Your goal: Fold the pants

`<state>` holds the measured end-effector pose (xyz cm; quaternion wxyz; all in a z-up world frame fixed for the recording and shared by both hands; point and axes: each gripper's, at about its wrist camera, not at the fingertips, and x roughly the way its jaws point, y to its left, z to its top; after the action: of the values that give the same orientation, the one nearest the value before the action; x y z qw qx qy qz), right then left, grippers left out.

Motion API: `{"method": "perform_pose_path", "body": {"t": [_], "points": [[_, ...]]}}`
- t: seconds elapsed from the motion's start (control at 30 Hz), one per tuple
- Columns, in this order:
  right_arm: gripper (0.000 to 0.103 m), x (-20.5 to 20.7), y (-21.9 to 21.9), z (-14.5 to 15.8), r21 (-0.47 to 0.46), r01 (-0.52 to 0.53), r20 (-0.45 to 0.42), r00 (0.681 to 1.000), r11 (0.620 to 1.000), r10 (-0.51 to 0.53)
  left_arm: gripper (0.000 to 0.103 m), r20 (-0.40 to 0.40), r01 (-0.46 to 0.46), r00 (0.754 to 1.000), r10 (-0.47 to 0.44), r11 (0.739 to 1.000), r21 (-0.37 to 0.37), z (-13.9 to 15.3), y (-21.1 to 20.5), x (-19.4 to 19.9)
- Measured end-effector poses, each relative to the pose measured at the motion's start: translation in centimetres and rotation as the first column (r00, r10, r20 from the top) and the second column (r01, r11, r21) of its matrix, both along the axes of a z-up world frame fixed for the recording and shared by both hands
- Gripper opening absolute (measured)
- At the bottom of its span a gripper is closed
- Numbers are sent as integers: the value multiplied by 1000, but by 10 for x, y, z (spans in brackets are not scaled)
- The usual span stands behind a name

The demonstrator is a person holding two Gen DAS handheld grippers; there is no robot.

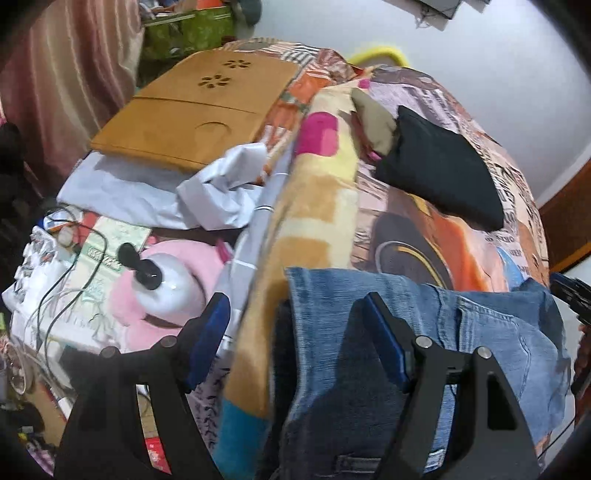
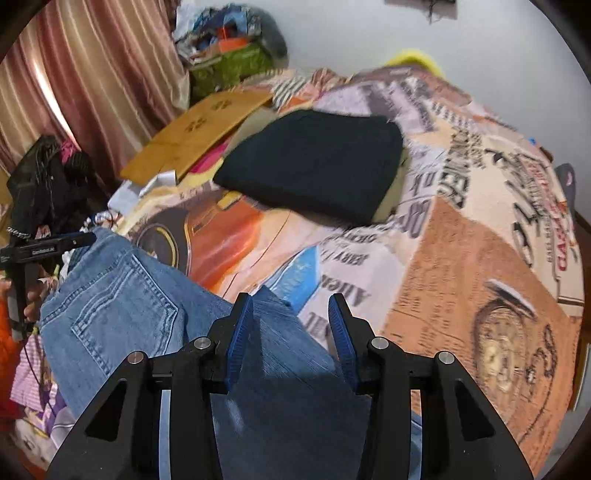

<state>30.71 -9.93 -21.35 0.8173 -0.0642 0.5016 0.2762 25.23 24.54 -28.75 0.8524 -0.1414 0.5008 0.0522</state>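
Observation:
Blue jeans (image 1: 424,332) lie on the printed bedspread (image 1: 424,236) at its near edge. In the right wrist view the back pocket (image 2: 122,306) faces up on the jeans (image 2: 288,406). My left gripper (image 1: 295,306) hovers open over the jeans' left edge, its jaws wide apart, one finger off the cloth. My right gripper (image 2: 290,301) is open over a denim corner; the cloth lies between the fingers but is not pinched. The left gripper (image 2: 44,247), held by a hand, shows at the jeans' far left end.
A folded black garment (image 2: 314,162) lies farther back on the bed. A wooden lap tray (image 1: 195,110) rests on grey cloth at the left. A yellow patterned blanket (image 1: 317,206), a pink plush with a white bottle (image 1: 166,280), cables, a green box (image 1: 188,33) and curtains (image 2: 92,74) crowd the left side.

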Motion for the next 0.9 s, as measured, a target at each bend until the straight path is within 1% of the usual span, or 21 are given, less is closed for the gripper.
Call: {"method": "perform_pose_path", "body": {"t": [0.07,0.1,0.13,0.17,0.23,0.3,0.37,0.4,0.43,0.47,0.5,0.53,0.57,0.6,0.67,0.7,0.73,0.8,0.9], "points": [[39,3,8,-6,-15,-17,-26,1000,1000,17,69,0,22,1000,-22,1000,21,0,-10,1],[39,5,12,-9,-23,-28,-37,999,999,27,61,-4,35,999,-35,999,19,0,-15,3],[39,7,15,-11,-30,-35,-45,998,999,34,56,-6,54,999,-54,998,12,0,-19,4],[39,9,18,-14,-35,-44,-52,998,998,42,54,-4,62,998,-62,998,13,0,-23,4],[39,13,23,-19,-31,-63,-69,996,998,61,46,-8,72,997,-72,997,4,0,-26,5],[39,19,24,-24,-23,-73,-103,992,997,70,42,-27,55,998,-56,998,-43,-7,-23,8],[39,21,26,-28,-18,-78,-137,988,997,74,37,-82,24,996,-33,994,-111,-20,-17,11],[38,20,27,-26,-14,-81,-139,987,997,78,32,-89,18,996,-31,990,-138,-23,-15,11],[34,17,27,-24,-14,-85,-138,987,996,83,30,-88,11,996,-25,987,-162,-22,-13,9],[32,16,27,-22,-19,-89,-128,988,996,86,28,-82,8,996,-23,984,-180,-20,-12,7],[30,13,27,-20,-22,-98,-119,988,995,94,21,-76,10,997,-25,982,-189,-19,-12,5],[26,9,28,-17,-26,-105,-106,989,994,101,16,-66,10,998,-23,981,-194,-16,-13,2],[21,5,27,-13,-27,-102,-80,992,994,100,15,-61,9,998,-21,981,-192,-14,-14,1],[19,0,27,-8,-25,-96,-49,994,995,95,11,-51,8,999,-18,983,-182,-11,-15,-1],[16,-11,34,-2,-59,-114,16,993,992,115,7,-31,2,1000,-6,990,-140,-3,-18,-5],[16,-17,38,1,-84,-124,55,990,989,129,2,-18,-6,1000,4,995,-104,2,-19,-6],[14,-22,41,2,-108,-133,86,986,985,142,2,-2,-10,1000,9,997,-79,7,-19,-8],[14,-26,43,2,-128,-138,116,981,982,153,2,29,-13,999,16,996,-90,16,-17,-10],[13,-19,37,4,-102,-123,108,985,987,134,2,62,-16,998,21,997,-74,30,-15,-14]]}}
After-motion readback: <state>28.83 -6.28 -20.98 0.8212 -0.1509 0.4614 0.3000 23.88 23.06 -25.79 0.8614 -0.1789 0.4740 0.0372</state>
